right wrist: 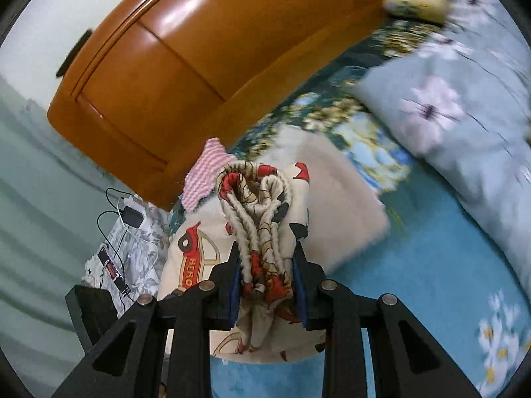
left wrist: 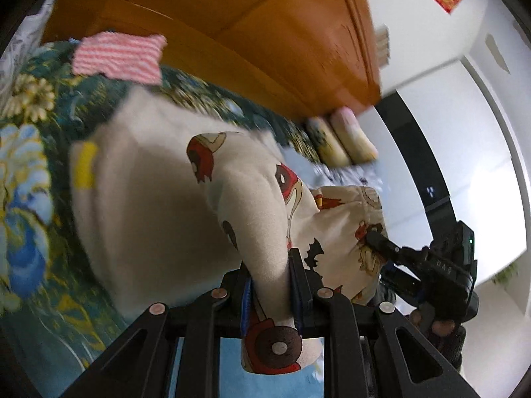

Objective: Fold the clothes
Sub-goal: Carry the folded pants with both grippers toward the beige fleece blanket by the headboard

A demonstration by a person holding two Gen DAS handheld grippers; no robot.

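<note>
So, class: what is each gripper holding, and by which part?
Both hold one cream cartoon-print garment. The left gripper pinches a bunched fold of its fleecy inside; the right gripper clamps several gathered layers of its corded edge.

Left gripper clamps cream printed garment above bedspread.

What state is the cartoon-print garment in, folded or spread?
Neither flat nor neatly folded: the garment hangs bunched, several layers pinched in the right gripper, another part in the left gripper.
</note>
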